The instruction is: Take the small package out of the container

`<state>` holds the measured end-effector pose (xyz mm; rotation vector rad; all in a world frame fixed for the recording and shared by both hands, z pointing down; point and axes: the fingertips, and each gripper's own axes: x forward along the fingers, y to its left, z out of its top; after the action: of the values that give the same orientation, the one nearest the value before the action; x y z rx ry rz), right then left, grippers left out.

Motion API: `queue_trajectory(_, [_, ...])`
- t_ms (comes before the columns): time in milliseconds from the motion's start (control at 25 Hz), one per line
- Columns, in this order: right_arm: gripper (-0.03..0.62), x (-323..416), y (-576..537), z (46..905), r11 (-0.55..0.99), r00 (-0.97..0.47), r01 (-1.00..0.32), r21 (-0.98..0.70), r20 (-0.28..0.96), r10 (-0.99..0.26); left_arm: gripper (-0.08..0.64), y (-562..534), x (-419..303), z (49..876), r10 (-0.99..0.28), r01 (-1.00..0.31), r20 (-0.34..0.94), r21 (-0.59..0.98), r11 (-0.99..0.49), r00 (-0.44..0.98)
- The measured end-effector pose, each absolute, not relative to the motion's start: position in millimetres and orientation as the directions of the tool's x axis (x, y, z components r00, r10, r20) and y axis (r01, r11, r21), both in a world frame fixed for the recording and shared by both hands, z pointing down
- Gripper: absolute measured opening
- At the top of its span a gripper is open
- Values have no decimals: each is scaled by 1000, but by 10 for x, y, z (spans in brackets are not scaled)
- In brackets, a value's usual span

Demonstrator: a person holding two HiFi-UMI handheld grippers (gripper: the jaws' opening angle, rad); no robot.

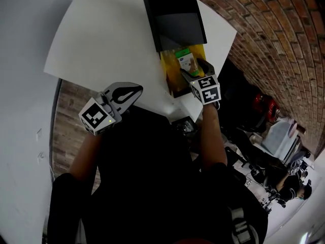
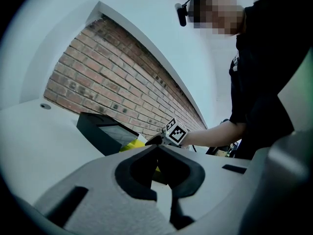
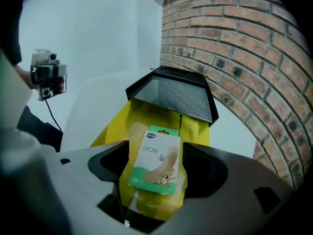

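Right gripper jaws wide apart, straddling small package, pads not pressing. Package lies in yellow tray, near end. Black box covers tray's far end. Brick wall near on right. Left gripper jaws together, empty, over table edge.

A white table with a curved edge stands against a red brick wall. A small round disc lies on its top. Past the table's corner sits something red — too blurred to identify.

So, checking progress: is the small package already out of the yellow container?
No, the small package lies inside the yellow container, on its floor.
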<state>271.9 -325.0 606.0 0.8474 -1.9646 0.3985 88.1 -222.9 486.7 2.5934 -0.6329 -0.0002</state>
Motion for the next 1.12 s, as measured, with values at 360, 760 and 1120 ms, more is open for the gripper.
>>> queue_trajectory(360, [345, 2754, -3199, 6265, 725, -289, -687, 46, 898, -331, 15, -2175, 986, 4910, -445, -436, 91, 448, -781, 891])
queue_trajectory(760, [348, 2833, -3246, 6396, 691, -224, -722, 41, 931, -289, 15, -2238, 913, 4941, -467, -457, 99, 460, -762, 879])
queue_trajectory(1120, [348, 2873, -3191, 6509, 683, -193, -730, 32, 949, -251, 15, -2256, 919, 4959, -467, -454, 97, 470, -757, 879])
